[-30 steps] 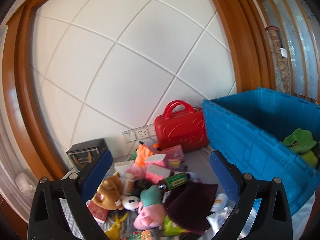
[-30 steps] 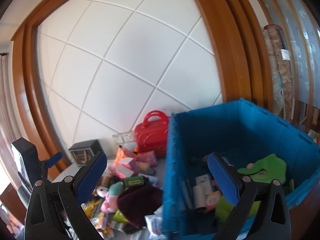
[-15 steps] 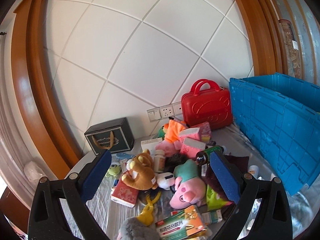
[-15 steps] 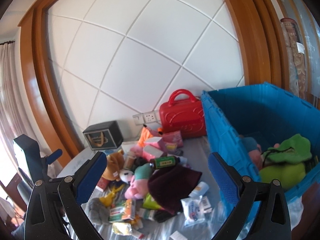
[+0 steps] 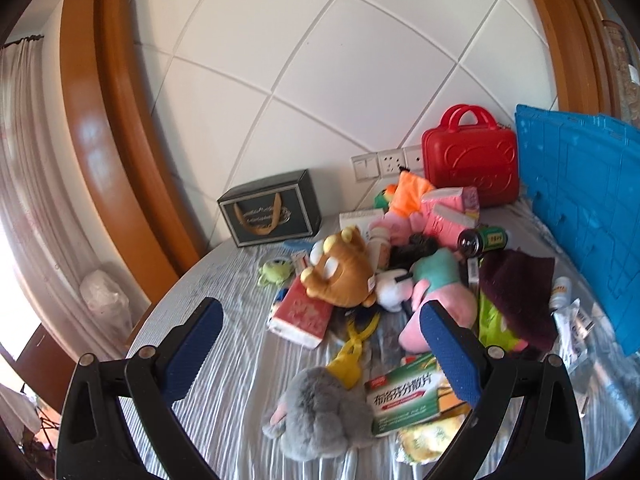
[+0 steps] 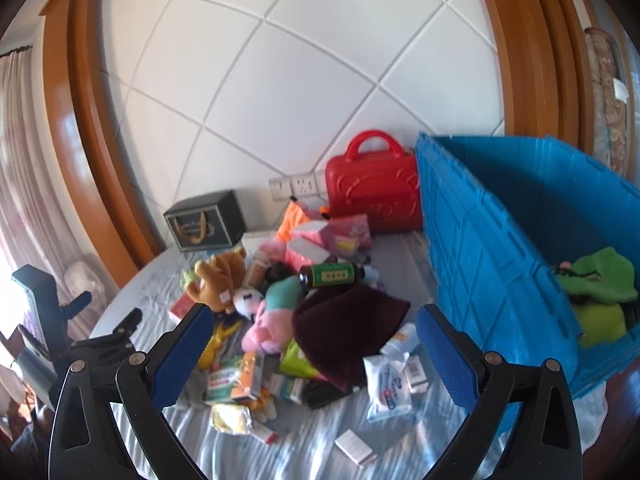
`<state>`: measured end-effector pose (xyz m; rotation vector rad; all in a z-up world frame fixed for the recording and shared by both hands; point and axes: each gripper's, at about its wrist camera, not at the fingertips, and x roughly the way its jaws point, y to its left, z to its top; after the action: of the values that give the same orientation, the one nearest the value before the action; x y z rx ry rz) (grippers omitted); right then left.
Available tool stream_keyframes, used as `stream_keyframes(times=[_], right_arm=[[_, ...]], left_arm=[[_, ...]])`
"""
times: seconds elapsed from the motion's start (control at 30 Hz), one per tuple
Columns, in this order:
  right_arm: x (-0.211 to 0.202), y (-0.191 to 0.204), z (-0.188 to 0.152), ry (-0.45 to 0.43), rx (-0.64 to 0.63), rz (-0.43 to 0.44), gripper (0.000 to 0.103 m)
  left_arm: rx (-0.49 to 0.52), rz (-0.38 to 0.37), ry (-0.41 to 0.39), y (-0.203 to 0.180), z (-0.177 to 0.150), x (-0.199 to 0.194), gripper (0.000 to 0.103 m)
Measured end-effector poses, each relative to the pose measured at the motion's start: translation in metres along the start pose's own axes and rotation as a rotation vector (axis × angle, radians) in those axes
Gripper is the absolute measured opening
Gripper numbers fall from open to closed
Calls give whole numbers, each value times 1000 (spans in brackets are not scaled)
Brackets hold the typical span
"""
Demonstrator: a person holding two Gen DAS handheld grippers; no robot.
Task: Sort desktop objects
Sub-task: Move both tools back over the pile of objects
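A heap of toys and boxes lies on the grey cloth: a brown plush bear (image 5: 340, 268), a pink pig plush (image 5: 436, 292), a grey plush (image 5: 320, 412), a green medicine box (image 5: 408, 396), a dark maroon cloth (image 6: 344, 328) and a green bottle (image 6: 332, 274). My left gripper (image 5: 320, 354) is open and empty above the heap's near edge. My right gripper (image 6: 312, 350) is open and empty above the maroon cloth. A blue crate (image 6: 500, 248) at the right holds green plush items (image 6: 600, 280).
A red case (image 5: 468, 168) and a dark gift box (image 5: 272, 210) stand against the white wall. The left gripper's body (image 6: 52, 332) shows at the right wrist view's left edge. The table's rounded edge drops off at the left.
Both grippers have swung left and tilted down, away from the blue crate and toward the heap. Both stayed open.
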<state>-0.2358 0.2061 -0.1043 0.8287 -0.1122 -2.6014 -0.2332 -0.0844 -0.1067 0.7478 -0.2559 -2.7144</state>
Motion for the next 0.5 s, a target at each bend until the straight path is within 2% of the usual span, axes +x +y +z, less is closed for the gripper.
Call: stream_keyframes(times=[0.1,0.23,0.4,0.5], right_arm=[[14,-7,-10,38,-6,20,103],[41,-6,-28,109,-32,94,103],[85,18,-52,216,-60,176,103],[111,37,-60,260,-87,168,103]], left_arm=[[5,19,18,5,-24,-3,100],[22,29,43,10,-59,-5,100],[51,12,111,12,-90,9,100],[81,-10,134,18,-101,22,100]])
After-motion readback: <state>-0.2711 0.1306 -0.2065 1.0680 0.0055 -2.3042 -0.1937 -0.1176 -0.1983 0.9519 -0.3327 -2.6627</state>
